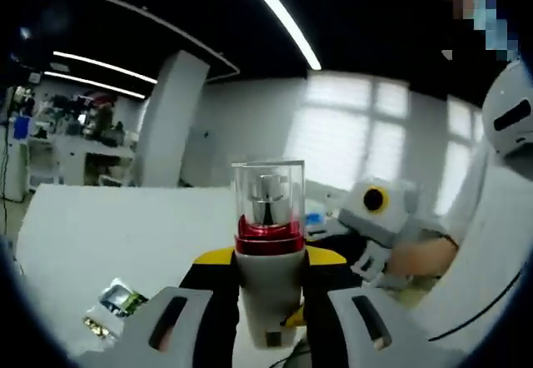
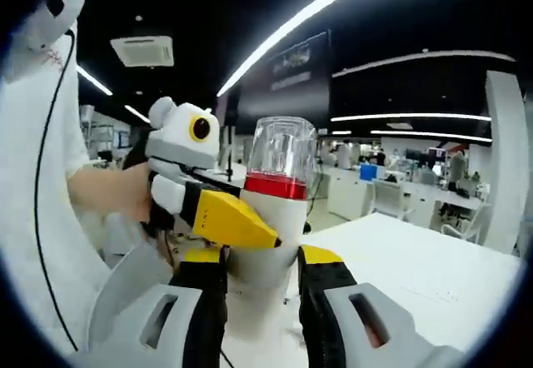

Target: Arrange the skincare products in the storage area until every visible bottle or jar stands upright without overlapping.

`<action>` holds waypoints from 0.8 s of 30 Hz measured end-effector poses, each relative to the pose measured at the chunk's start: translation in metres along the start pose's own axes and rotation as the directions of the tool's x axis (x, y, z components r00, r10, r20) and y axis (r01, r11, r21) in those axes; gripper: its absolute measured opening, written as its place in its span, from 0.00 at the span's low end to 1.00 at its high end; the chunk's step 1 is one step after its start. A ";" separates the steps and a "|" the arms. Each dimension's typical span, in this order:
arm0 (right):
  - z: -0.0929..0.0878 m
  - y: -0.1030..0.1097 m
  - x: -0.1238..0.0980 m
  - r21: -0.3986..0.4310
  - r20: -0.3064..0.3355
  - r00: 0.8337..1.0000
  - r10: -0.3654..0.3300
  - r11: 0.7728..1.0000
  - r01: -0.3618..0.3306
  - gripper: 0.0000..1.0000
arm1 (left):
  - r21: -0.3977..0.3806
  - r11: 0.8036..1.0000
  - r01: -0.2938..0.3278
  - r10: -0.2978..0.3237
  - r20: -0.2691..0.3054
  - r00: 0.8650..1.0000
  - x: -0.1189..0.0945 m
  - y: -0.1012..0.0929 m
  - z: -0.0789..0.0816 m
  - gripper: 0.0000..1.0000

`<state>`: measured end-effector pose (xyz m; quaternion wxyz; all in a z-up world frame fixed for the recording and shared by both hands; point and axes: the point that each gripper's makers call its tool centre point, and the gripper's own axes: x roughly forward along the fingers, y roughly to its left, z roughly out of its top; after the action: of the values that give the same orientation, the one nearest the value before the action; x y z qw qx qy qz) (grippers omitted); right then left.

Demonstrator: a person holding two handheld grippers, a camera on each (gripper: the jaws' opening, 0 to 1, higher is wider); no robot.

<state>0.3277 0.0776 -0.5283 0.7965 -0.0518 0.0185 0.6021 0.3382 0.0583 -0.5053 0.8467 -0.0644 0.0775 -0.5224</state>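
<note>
Between my own jaws in the left gripper view, the left hand-held gripper [image 1: 268,301] is closed on the white body of a skincare bottle [image 1: 268,243], its red collar and clear cap rising straight up from the grip. In the right gripper view the right hand-held gripper [image 2: 262,297] clamps the same bottle [image 2: 273,218] low down, and the left one comes in from the side, a yellow fingertip [image 2: 229,218] pressed to its shoulder. So the bottle is lifted off the worktop [image 1: 108,226], long axis upright, equally near both hands. I judge the coming move is a straight lowering onto that white surface just beyond. Lower left lies a small packet [image 1: 117,301].
</note>
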 end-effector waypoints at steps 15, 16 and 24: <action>-0.010 0.037 -0.019 0.073 -0.019 0.964 0.265 0.962 -0.263 0.27 | 0.130 0.933 0.336 -0.329 -0.072 0.942 0.007 -0.060 -0.010 0.22; -0.012 0.035 -0.020 0.062 -0.026 0.968 0.251 0.966 -0.249 0.27 | 0.131 0.932 0.338 -0.331 -0.074 0.941 0.008 -0.060 -0.012 0.22; -0.038 0.025 -0.026 0.038 -0.092 0.974 0.205 0.979 -0.202 0.26 | 0.135 0.911 0.389 -0.356 -0.214 0.910 0.023 -0.057 -0.036 0.23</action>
<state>0.2978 0.0559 -0.5652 0.7295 -0.0671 0.0706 0.6770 0.2916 0.0109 -0.5312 0.7225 0.0449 0.0956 -0.6833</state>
